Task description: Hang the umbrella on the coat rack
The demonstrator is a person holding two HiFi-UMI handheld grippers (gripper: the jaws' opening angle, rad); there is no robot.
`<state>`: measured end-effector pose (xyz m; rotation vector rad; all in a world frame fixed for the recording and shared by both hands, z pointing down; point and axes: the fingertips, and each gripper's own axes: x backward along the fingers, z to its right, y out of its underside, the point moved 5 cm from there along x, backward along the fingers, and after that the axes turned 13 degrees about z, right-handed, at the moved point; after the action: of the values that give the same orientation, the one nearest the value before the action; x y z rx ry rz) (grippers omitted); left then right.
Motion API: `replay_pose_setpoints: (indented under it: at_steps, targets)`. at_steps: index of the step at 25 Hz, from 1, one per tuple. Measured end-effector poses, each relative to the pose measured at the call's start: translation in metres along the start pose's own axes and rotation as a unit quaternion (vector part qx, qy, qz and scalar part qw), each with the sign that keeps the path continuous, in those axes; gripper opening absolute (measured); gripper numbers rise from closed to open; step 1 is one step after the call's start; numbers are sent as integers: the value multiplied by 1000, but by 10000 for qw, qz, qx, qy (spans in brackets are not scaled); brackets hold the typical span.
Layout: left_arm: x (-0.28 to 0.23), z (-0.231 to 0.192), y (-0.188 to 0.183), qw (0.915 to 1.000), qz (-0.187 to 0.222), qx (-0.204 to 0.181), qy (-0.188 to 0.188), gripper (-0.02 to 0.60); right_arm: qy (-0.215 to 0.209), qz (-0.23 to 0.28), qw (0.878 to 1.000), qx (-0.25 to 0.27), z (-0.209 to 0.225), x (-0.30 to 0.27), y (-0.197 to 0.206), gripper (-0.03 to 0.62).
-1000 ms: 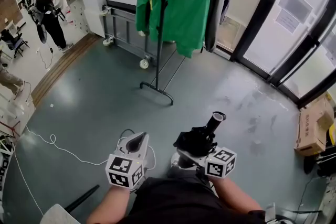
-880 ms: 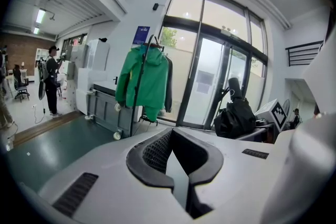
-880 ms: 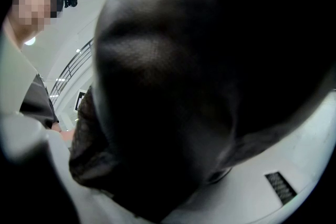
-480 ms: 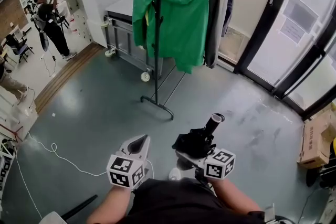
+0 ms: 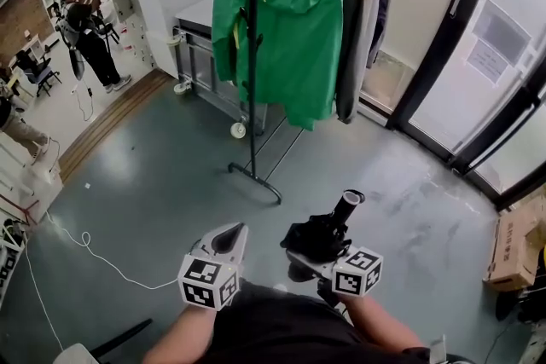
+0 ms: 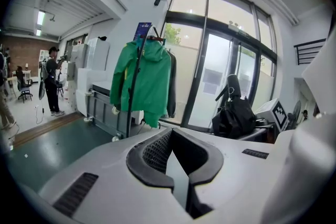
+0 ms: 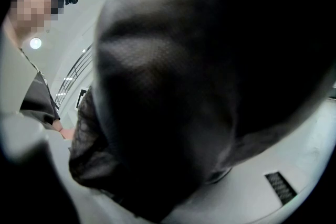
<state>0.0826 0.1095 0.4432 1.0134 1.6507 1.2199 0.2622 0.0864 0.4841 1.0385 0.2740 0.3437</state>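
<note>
head view: i stand on the grey-green floor [image 5: 153, 166], with the tall black metal coat rack [image 5: 252, 55] ahead, well apart from both tongs.
umbrella: the black folded fabric umbrella [image 5: 317, 236] rides on my right tongs [image 5: 309, 255], and its stubby black handle [image 5: 348, 204] points toward the rack.
right tongs: pinching the umbrella's bundled cloth. right gripper view shows only that dark cloth, so i can't tell exactly where the pads sit.
left tongs: my left tongs [image 5: 229, 236] are pressed together and carry nothing.
rack top: a bright green hooded jacket [image 5: 286, 38] and grey coats [image 5: 363, 4] crowd the rail. i can't make out a free hook from here.
step in hand: carrying the umbrella up to the rack, as i judge it. the hanging is not yet done.
doing it well: approach level with a firm grip and stop close enough to see the top rail. choose a bare spot clear of the jacket. use the free left tongs to steady the handle or open a strap, if there is one.
risk: the slack cloth may slip in the pinch.
</note>
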Motion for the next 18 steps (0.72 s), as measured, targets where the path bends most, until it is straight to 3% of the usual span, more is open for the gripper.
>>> replay_pose_setpoints:
  at_steps: [5,18]
  targets:
    - [-7,-6,1,9998,-156,-52,-94,15,2,25,9999,-107,13,-1,-3,239]
    - [-54,-39,-17,9999,3,-118,-24,15,-4,-91,10000,28,44,-37,-20,239]
